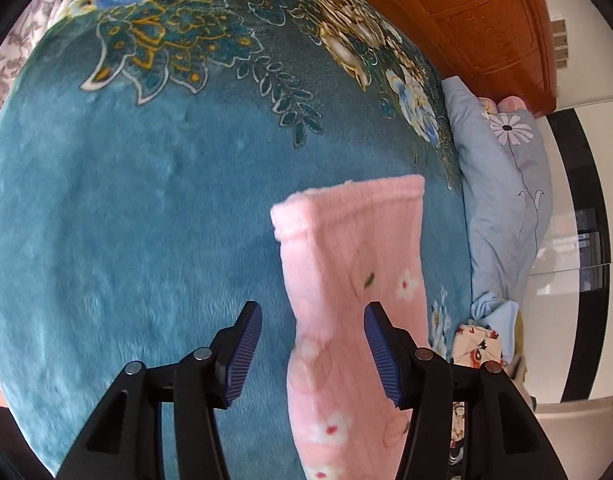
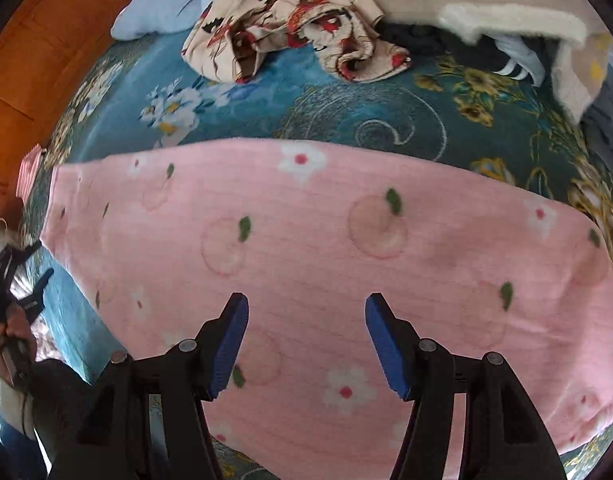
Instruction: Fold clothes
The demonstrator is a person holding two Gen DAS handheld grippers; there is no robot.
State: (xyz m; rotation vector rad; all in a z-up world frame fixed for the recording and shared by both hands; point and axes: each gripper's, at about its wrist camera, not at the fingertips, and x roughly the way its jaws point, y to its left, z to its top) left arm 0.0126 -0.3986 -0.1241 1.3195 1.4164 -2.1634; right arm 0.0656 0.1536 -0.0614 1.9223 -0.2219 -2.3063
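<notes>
A fuzzy pink fleece garment printed with white flowers and peaches (image 2: 326, 248) lies spread flat on the teal plush floral blanket (image 1: 126, 208) that covers the bed. The right gripper (image 2: 306, 344) hangs above the middle of it, blue ribbed pads spread apart, nothing pinched between them. The left gripper (image 1: 312, 352) is over a narrow hemmed end of the same pink cloth – jaws spread too, the fabric passing below the gap without touching the pads. Beyond the pink piece, a crumpled cream garment with red cartoon print (image 2: 290, 20) sits near a pale blue flowered pillow (image 1: 502, 184) – next to the orange wooden headboard (image 1: 466, 12).
</notes>
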